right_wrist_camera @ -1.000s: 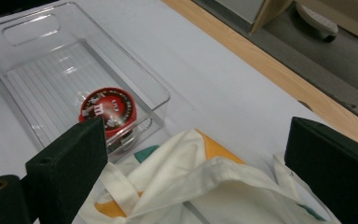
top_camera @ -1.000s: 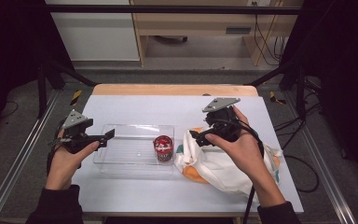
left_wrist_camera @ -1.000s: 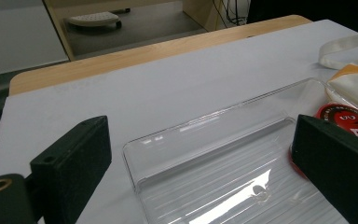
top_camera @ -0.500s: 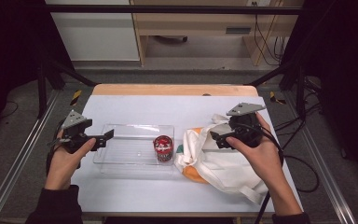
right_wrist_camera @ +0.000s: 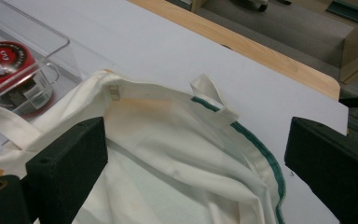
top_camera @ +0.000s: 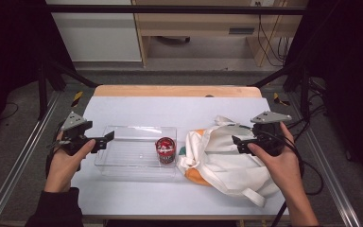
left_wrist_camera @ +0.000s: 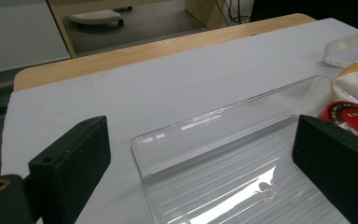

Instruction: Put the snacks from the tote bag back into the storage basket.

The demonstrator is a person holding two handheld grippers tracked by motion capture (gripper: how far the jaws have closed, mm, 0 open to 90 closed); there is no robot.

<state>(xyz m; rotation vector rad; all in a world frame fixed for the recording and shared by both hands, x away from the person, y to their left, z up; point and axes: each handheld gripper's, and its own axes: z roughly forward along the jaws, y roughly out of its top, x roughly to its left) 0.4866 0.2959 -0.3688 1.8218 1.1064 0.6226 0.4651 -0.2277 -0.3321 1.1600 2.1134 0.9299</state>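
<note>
The tray [top_camera: 123,153] is clear plastic with fine ridges. The can [top_camera: 165,150] is red with white lettering on its lid. The cloth bag [top_camera: 227,158] is cream, trimmed in green, showing orange beneath. The table [top_camera: 179,111] is white, wood-edged.

The person's left hand [top_camera: 68,153] holds the black two-jaw left gripper [top_camera: 105,139] low, jaws spread wide; the right hand [top_camera: 276,158] holds the black right gripper [top_camera: 235,142], jaws likewise wide apart

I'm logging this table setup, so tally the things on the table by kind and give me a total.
Clear plastic tray: 1
Red-lidded container, standing in the tray's right end: 1
White cloth bag, with something orange showing under it: 1
Total: 3
</note>
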